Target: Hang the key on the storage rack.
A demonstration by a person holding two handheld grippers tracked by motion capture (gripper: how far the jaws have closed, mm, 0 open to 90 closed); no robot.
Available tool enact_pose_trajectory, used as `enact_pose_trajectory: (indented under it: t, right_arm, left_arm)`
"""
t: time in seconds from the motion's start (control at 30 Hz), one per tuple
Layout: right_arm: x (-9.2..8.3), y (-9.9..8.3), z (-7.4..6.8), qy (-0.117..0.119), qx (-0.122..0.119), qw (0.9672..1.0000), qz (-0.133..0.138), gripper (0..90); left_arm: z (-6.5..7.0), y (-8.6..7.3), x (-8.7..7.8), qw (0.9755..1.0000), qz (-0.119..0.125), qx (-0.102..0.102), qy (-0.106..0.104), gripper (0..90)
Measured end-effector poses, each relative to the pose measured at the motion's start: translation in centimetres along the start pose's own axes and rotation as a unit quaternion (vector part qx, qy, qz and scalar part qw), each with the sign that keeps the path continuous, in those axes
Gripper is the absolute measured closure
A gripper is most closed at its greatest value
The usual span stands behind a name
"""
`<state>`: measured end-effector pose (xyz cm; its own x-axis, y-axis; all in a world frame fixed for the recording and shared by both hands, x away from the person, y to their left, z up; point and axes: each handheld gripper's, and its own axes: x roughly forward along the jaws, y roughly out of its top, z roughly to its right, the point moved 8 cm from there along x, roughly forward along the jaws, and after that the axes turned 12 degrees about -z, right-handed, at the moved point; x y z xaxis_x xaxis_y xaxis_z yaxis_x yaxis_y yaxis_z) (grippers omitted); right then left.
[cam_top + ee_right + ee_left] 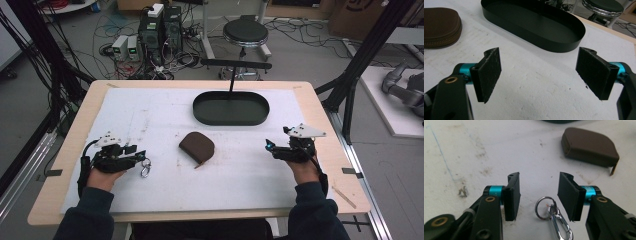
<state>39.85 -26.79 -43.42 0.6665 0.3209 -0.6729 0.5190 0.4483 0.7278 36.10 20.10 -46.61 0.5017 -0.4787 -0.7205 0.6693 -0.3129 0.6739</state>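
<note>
A silver key ring with a carabiner clip [544, 205] lies flat on the white mat, and I also see it at the left in the high view [145, 168]. My left gripper [540, 195] sits low over the ring with its jaws apart on either side of it; the pads do not touch it. A brown zipped pouch [197, 146] rests mid-table, beyond the left gripper [142, 159]. At the right, my right gripper [270, 146] stands wide open with nothing between its pads [540, 75], facing the pouch [439, 26] and the black oval tray [529, 35].
The black oval tray [231, 123] sits at the back centre of the white mat [150, 110], which covers a wooden table [320, 115]. Beyond the table are a stool [245, 32], computer boxes [160, 30] and cables on the floor.
</note>
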Motion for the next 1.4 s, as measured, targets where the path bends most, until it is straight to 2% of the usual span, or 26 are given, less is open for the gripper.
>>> enact_pose_trajectory:
  t: [0.07, 0.2, 0.3, 0.43, 0.57, 0.63, 0.67, 0.73, 0.77, 0.8, 0.83, 0.93, 0.97, 1.13, 1.23, 1.4]
  right_arm:
    - [0.1, 0.0, 0.0, 0.001, 0.003, 1.0000, -0.002, 20.7]
    - [0.1, -0.1, 0.0, 0.002, 0.002, 1.0000, -0.002, 20.8]
    - [0.1, -0.1, 0.1, 0.003, 0.002, 1.0000, -0.003, 20.8]
    - [0.1, -0.1, -0.1, 0.002, 0.000, 1.0000, -0.003, 20.8]
    - [0.1, -0.1, -0.2, 0.002, 0.001, 1.0000, -0.003, 20.8]
    - [0.1, -0.1, -0.2, 0.002, 0.000, 1.0000, -0.003, 20.8]
    - [0.1, -0.1, -0.2, 0.002, 0.001, 1.0000, -0.003, 20.8]
    - [0.1, -0.1, -0.2, 0.002, 0.001, 1.0000, -0.004, 20.8]
    - [0.1, -0.1, -0.2, 0.002, 0.001, 1.0000, -0.004, 20.8]
    - [0.1, -0.1, -0.2, 0.001, 0.002, 1.0000, -0.004, 20.8]
    - [0.1, -0.1, -0.2, 0.001, 0.001, 1.0000, -0.004, 20.8]
    - [0.1, -0.1, -0.2, 0.001, 0.001, 1.0000, -0.004, 20.7]
    - [0.1, -0.2, -0.2, 0.001, 0.001, 1.0000, -0.004, 20.8]
    - [0.1, -0.2, -0.2, 0.001, 0.000, 1.0000, -0.004, 20.8]
    - [0.1, -0.2, -0.2, 0.002, 0.001, 1.0000, -0.004, 20.7]
    - [0.1, -0.2, -0.2, 0.001, 0.002, 1.0000, -0.005, 20.8]
  left_arm:
    - [0.0, -0.3, 0.3, 0.9999, -0.011, 0.002, -0.007, 46.6]
    - [0.4, -0.7, 1.0, 0.9991, -0.037, 0.003, -0.021, 48.9]
    - [0.5, -0.9, 1.3, 0.9988, -0.045, 0.005, -0.019, 51.2]
    - [0.4, -1.3, 1.9, 0.9982, -0.054, 0.017, -0.023, 53.7]
    - [0.6, -1.8, 2.5, 0.9961, -0.075, 0.036, -0.029, 56.9]
    - [0.7, -1.8, 2.6, 0.9962, -0.073, 0.038, -0.030, 58.7]
    - [0.8, -1.7, 2.6, 0.9957, -0.074, 0.045, -0.033, 62.8]
    - [0.8, -1.7, 2.5, 0.9958, -0.073, 0.045, -0.033, 64.2]
    - [0.8, -1.7, 2.5, 0.9958, -0.073, 0.045, -0.033, 69.2]
    - [0.8, -1.7, 2.4, 0.9960, -0.070, 0.045, -0.033, 69.2]
    - [0.7, -1.7, 2.3, 0.9960, -0.070, 0.045, -0.033, 72.9]
    - [0.8, -1.4, 2.1, 0.9968, -0.058, 0.041, -0.037, 75.6]
    - [0.8, -1.3, 1.9, 0.9969, -0.053, 0.043, -0.037, 84.7]
    - [0.9, -0.9, 1.5, 0.9974, -0.033, 0.035, -0.054, 87.3]
    - [0.8, -0.8, 1.5, 0.9976, -0.031, 0.034, -0.052, 87.7]
    - [0.6, -0.7, 1.2, 0.9979, -0.018, 0.017, -0.060, 87.7]
